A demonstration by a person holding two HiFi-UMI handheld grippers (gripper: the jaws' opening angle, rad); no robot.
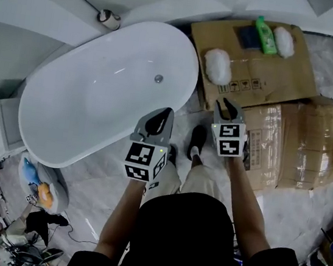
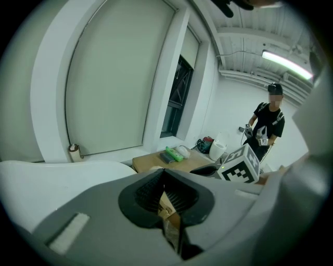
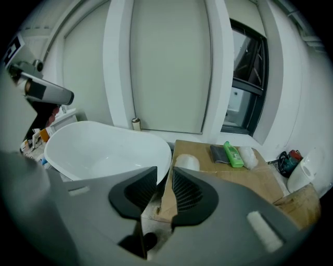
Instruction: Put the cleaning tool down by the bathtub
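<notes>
Aim matters: you are holding the left gripper point(image 1: 164, 113) pinched empty, the right gripper point(image 1: 230, 106) slightly parted; be widening it before reaching the fluffy pad point(image 1: 218, 66) beside the bathtub point(image 1: 84, 105).

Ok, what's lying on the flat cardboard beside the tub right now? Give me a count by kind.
white fluffy pads: 2 (one at the tub end, one beside the bottle)
green bottle: 1
dark blue pad: 1
Total: 4, all lying on the flat cardboard
</notes>
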